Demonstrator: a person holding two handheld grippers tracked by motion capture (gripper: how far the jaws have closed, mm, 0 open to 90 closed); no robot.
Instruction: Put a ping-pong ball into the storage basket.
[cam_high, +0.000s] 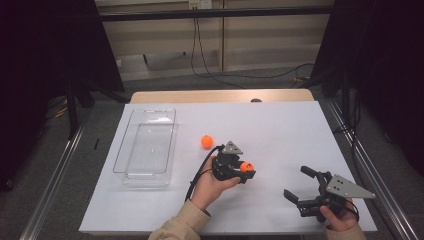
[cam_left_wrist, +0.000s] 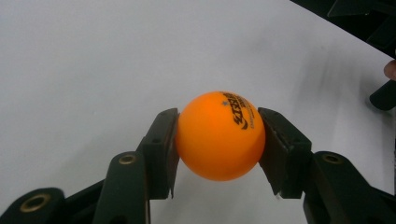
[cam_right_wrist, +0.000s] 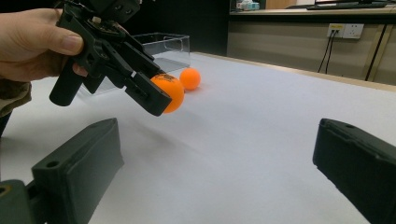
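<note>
My left gripper (cam_high: 246, 169) is shut on an orange ping-pong ball (cam_left_wrist: 219, 135) with black print, held a little above the white table; both pads press its sides. From the right gripper view the same ball (cam_right_wrist: 169, 91) hangs in the left gripper (cam_right_wrist: 161, 93), which a hand holds tilted down. A second orange ball (cam_high: 206, 141) lies loose on the table, seen too behind the held one (cam_right_wrist: 190, 78). My right gripper (cam_high: 299, 184) rests near the table's front right, open, with nothing between its fingers (cam_right_wrist: 77, 170).
A clear plastic bin (cam_high: 146, 146) stands on the left part of the white table (cam_high: 280, 125), and is seen as a clear bin (cam_right_wrist: 163, 45) at the far side. Beyond the table's far wooden edge are cables and dark curtains.
</note>
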